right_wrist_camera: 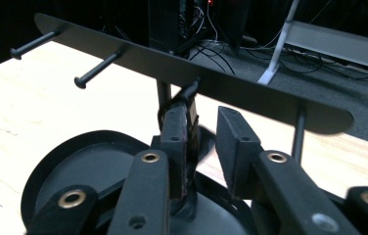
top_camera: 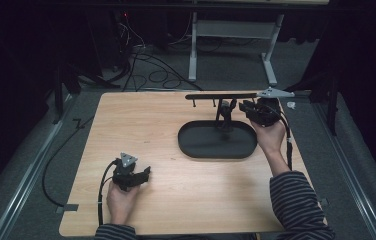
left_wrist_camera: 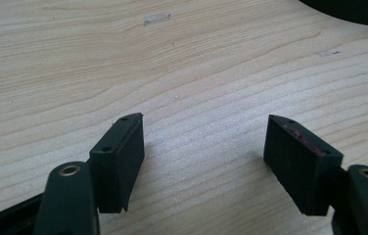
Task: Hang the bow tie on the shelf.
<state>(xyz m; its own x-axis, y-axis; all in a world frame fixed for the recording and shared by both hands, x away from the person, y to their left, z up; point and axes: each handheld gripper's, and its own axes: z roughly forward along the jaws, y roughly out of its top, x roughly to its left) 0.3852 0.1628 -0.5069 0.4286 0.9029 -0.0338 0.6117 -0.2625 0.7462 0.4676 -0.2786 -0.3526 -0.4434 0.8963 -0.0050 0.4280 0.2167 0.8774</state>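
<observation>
The wooden tabletop (top_camera: 176, 200) carries a black hanger stand. It has an oval tray (top_camera: 196, 149) as its foot, a post rising from it, and a flat crossbar (top_camera: 221, 95) on top with short knobbed pegs (right_wrist_camera: 96, 68) sticking out of it.

The right tool (right_wrist_camera: 204, 117) is up at the stand, under the bar, with its jaws parted by a narrow gap. A black strap (right_wrist_camera: 190, 105) hangs from the middle peg, down in front of the post and over the tray. In the right gripper view it lies against the inner face of one jaw, and the other jaw stands clear of it, so I judge the strap released rather than pinched.

The left tool (top_camera: 143, 175) sits low over bare wood near the person's edge, well apart from the stand. Its jaws are spread wide with nothing between them.

The step looks like leaving the strap hung on its peg. To do that well:
- Spread the jaws a little more so neither pad drags the loop.
- Draw the tool straight back toward the person, along the line of the peg's knob and not across it. A sideways pull could slide the loop off or tip the light stand.
- Keep the left tool ready to steady the tray rim.

No brand, label or writing can be read. A scrap of clear tape (left_wrist_camera: 156, 18) on the wood is blank.
</observation>
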